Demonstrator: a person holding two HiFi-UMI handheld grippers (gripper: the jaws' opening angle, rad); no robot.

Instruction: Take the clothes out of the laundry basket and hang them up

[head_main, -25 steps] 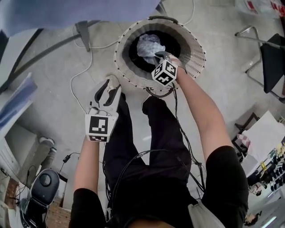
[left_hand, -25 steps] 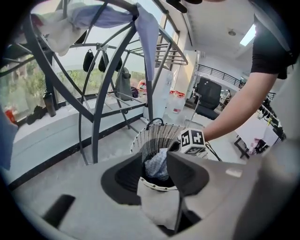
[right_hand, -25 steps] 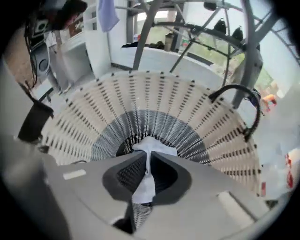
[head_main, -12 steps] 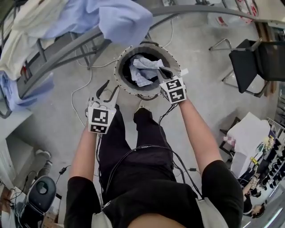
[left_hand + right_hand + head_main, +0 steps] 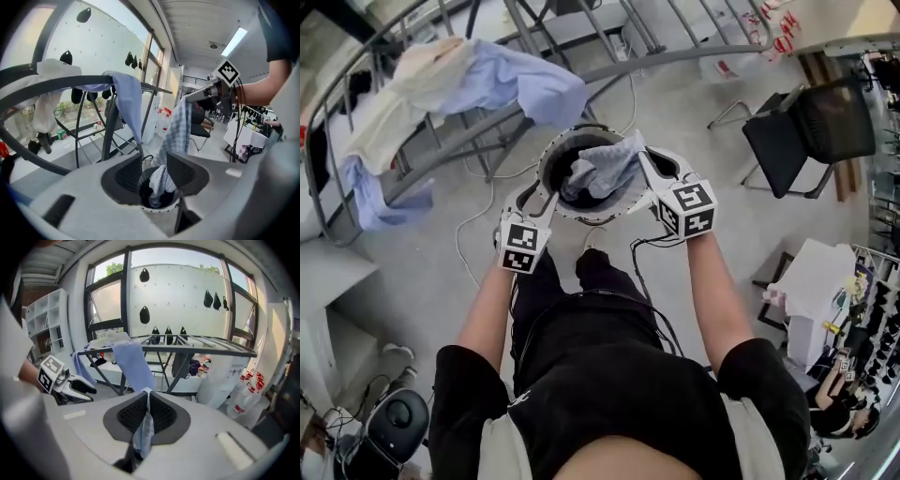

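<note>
Garment (image 5: pixel 180 126) hangs from the right gripper (image 5: pixel 645 161) over the laundry basket (image 5: pixel 546 187)

Drying rack (image 5: pixel 675 58) fills the far side of the scene, its grey bars running left to right. A light-blue shirt (image 5: pixel 520 84) and a cream garment (image 5: pixel 412 80) lie over it at the far left. A black chair (image 5: pixel 811 127) stands well apart at the far right. The round basket sits on the floor just near of the rack, with dark clothes inside.

The blue-grey checked garment has its long axis upright. Its top end is pinched at the right gripper and its lower end trails down into the mouth of the basket. Seen from the head, it lies across the right half of the basket opening.

Both forearms reach forward from the body, roughly parallel. The right forearm ends above the basket's right rim, and its gripper points far and downward. The right fingers are closed tight on a fold of the garment, which spills out below them. The left gripper (image 5: pixel 536 199) is at the basket's near-left rim and also tilts downward. Its fingers stand apart with nothing pressed between them. Through the gap between them show the basket and the hanging cloth beyond.
</note>
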